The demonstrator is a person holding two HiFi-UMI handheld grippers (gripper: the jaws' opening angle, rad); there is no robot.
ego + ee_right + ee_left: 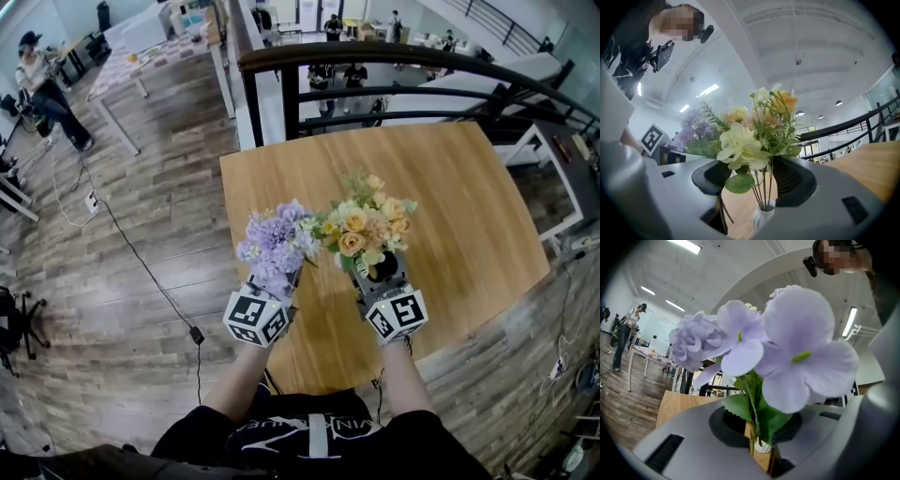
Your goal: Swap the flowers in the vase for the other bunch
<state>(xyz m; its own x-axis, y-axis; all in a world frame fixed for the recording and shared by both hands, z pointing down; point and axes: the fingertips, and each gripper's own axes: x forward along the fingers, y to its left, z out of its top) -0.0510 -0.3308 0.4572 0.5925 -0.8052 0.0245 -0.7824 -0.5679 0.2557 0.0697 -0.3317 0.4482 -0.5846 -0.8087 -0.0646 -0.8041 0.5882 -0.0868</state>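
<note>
My left gripper [279,283] is shut on the green stems of the purple bunch [276,239], held upright above the wooden table [469,206]. In the left gripper view the purple blooms [787,348] fill the frame, and the small white vase [762,446] shows low behind the stems. The yellow and orange bunch [366,225] stands with its thin stems in the white vase [763,213]. My right gripper [380,270] is open, its jaws spread wide on either side of those stems [765,187] without pressing on them. In the head view the flowers hide the vase.
Both bunches stand close together, almost touching. A black railing [394,58] runs just past the table's far edge. A white table [150,56] and a seated person [42,89] are far off at the left. A cable [141,262] trails over the wood floor.
</note>
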